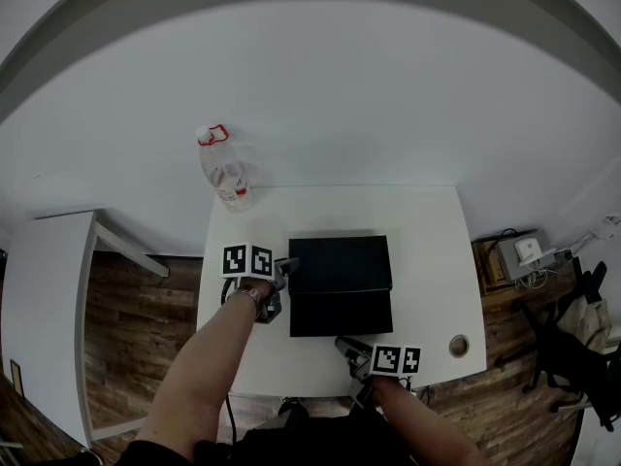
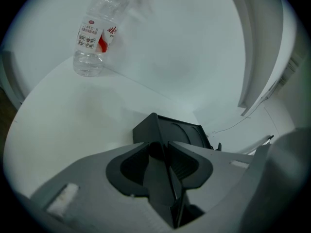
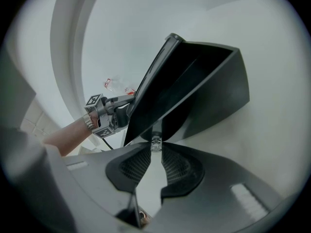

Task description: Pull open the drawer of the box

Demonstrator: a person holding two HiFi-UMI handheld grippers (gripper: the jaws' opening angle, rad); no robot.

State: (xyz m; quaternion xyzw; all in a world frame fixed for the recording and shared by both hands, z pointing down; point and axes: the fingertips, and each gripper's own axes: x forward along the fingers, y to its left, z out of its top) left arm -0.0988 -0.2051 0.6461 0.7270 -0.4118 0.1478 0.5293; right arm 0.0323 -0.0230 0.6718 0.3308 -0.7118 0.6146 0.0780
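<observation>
A black box (image 1: 340,262) sits mid-table, and its drawer (image 1: 341,315) stands pulled out toward me. In the right gripper view I look into the drawer's hollow (image 3: 199,76) over its front panel (image 3: 148,101). My right gripper (image 3: 155,147) is shut on the small clear knob (image 3: 155,142) on that panel; in the head view this gripper (image 1: 343,343) is at the drawer's front. My left gripper (image 1: 288,266) rests against the box's left side. Its fingers are shut together with nothing between them, right at the box corner (image 2: 154,127).
A clear plastic bottle (image 1: 225,173) with a red cap ring stands at the table's far left corner. A round cable hole (image 1: 459,345) lies near the front right corner. A white side table (image 1: 49,289) stands to the left; a grey device (image 1: 519,255) and a chair (image 1: 577,343) are to the right.
</observation>
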